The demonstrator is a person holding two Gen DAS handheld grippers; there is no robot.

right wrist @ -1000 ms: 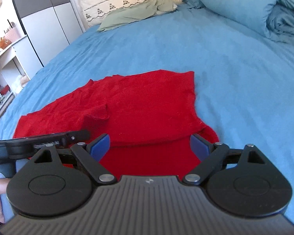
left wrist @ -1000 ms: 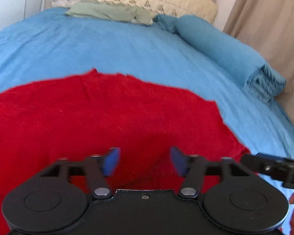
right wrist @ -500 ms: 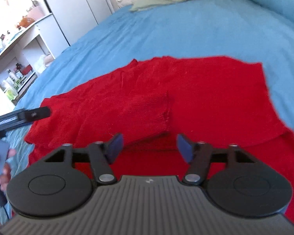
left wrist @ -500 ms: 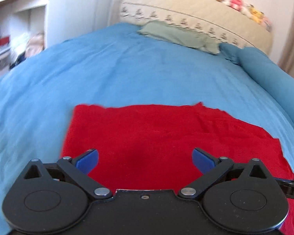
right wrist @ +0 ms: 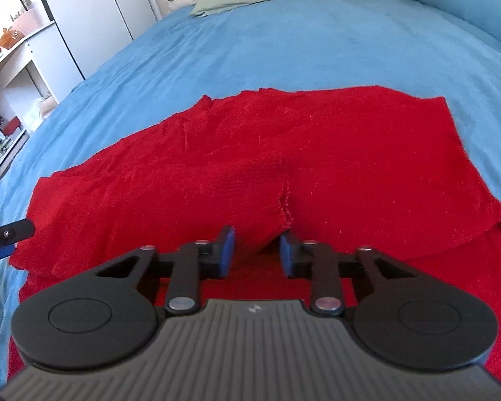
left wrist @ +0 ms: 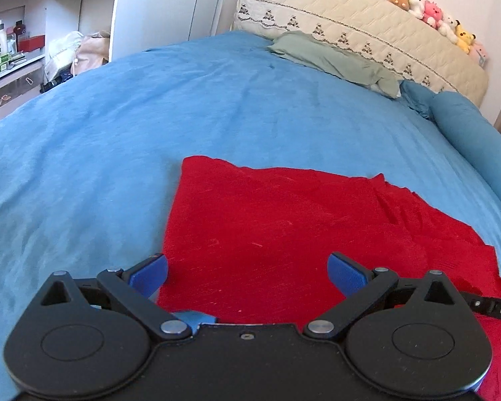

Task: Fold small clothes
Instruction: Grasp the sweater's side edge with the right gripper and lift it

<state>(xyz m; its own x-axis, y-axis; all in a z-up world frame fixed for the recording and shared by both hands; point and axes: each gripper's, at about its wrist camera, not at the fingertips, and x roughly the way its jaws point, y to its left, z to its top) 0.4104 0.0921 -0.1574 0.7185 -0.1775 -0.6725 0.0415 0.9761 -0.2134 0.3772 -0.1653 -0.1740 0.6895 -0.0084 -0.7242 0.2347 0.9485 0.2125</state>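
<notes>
Red knit garment (right wrist: pixel 334 167) lies spread on the blue bed (left wrist: pixel 150 133), near its foot edge. Fabric fuzzy, lightly creased. Left part doubled over: a folded flap, probably a sleeve, ends in a ragged cuff edge (right wrist: pixel 285 207) at mid-garment. Right part flat, lower layer showing beneath along the right hem.

Left gripper (left wrist: pixel 247 275): jaws wide, nothing between them, poised over the garment's left edge.
Right gripper (right wrist: pixel 257 252): jaws narrow and closing, cuff corner of the flap between the blue pads; cannot tell whether they press it yet.

Around: shelves with bottles (left wrist: pixel 3 43) far left, green pillow (left wrist: pixel 330 60) at the headboard, plush toys (left wrist: pixel 431 13) on top, rolled blue duvet (left wrist: pixel 477 137) right.
</notes>
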